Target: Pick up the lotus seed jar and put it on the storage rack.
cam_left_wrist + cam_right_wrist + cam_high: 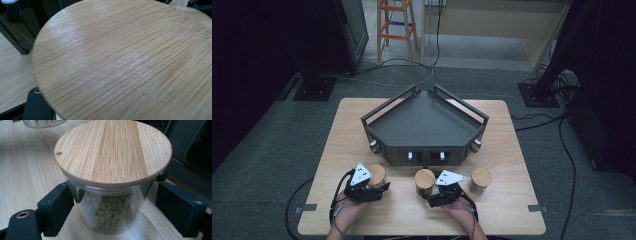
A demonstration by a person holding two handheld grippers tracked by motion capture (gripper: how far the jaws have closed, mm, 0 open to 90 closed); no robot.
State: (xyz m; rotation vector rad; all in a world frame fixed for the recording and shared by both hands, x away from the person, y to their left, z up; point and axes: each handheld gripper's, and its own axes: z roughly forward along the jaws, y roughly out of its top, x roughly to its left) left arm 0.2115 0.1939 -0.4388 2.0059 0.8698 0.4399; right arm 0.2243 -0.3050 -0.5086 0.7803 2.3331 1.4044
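Two jars before the tray [424, 125], a gripper at each.
Left gripper [374, 186] pinches left jar [377, 174]; right gripper [432, 195] spread around middle jar [425, 181], pads apart from glass.

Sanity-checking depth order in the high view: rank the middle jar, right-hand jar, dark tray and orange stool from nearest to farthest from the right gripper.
1. Middle jar: right at the right gripper, between its jaws.
2. Right-hand jar: just to the gripper's right, on the table.
3. Dark tray: beyond the jars, mid-table.
4. Orange stool: on the floor past the table's far edge.
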